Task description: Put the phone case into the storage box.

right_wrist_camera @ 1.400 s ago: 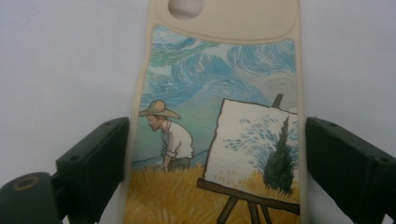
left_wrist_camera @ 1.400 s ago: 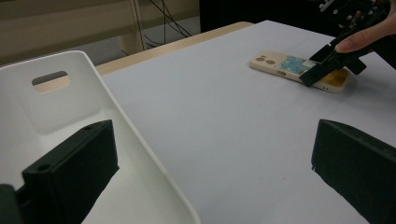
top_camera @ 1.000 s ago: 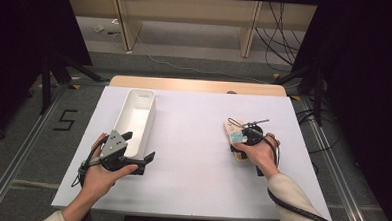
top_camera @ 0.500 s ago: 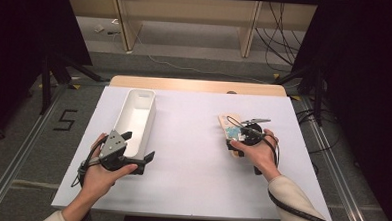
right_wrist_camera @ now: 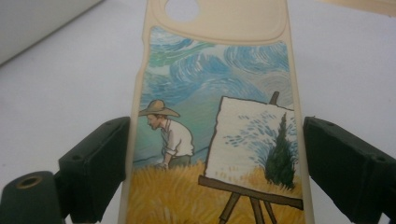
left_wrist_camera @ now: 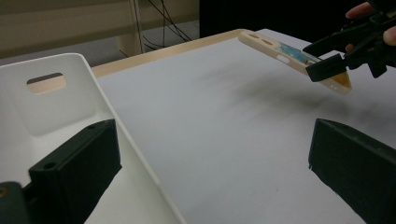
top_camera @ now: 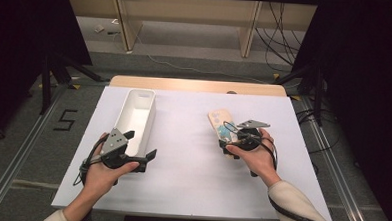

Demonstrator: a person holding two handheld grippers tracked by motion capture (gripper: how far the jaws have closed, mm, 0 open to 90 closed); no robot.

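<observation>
While the white-topped desk [top_camera: 192, 160] lies mostly bare between the hands, a long white plastic bin [top_camera: 135, 119] stands at its left side, its near end just beside the left tool [top_camera: 141, 159], whose jaws stand wide apart with nothing between them. The cream-edged phone case printed with a painter, an easel and swirling blue sky [right_wrist_camera: 215, 121] hangs tilted above the desk's right half, clamped across its width by the right tool [top_camera: 228, 145]. Open desk separates the case and bin.

Bare white table [top_camera: 192, 140] between the hands, white bin [top_camera: 136, 118] (long, open-topped) along its left.
</observation>
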